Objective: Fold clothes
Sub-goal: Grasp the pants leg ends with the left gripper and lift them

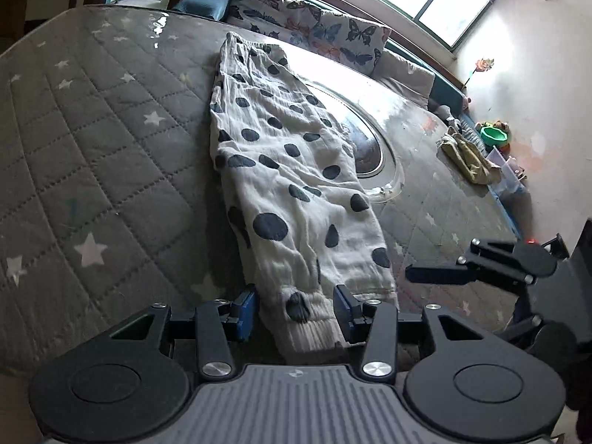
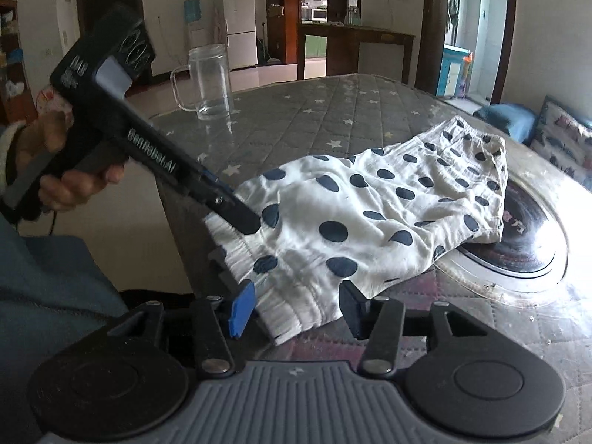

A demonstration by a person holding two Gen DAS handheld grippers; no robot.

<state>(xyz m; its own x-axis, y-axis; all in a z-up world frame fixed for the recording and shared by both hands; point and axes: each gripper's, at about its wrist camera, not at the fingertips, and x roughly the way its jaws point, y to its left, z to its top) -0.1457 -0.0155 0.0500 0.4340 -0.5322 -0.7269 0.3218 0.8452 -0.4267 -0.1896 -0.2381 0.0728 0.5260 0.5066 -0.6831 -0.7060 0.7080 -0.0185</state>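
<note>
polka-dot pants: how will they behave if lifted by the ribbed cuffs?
The pants look thin and crinkled, so probably floppy and light, sagging below the grip. Ribbed cuffs look thicker, likely an easier pinch. On the glossy table cover they may slide.

One dotted garment [image 1: 296,170] lies on one table [image 1: 92,129]. Two grippers show: left [image 1: 294,314], right [image 2: 294,309]. One glass mug [image 2: 207,81], one butterfly cushion [image 1: 314,29], one green bowl [image 1: 494,135], one fridge [image 2: 239,26].
</note>
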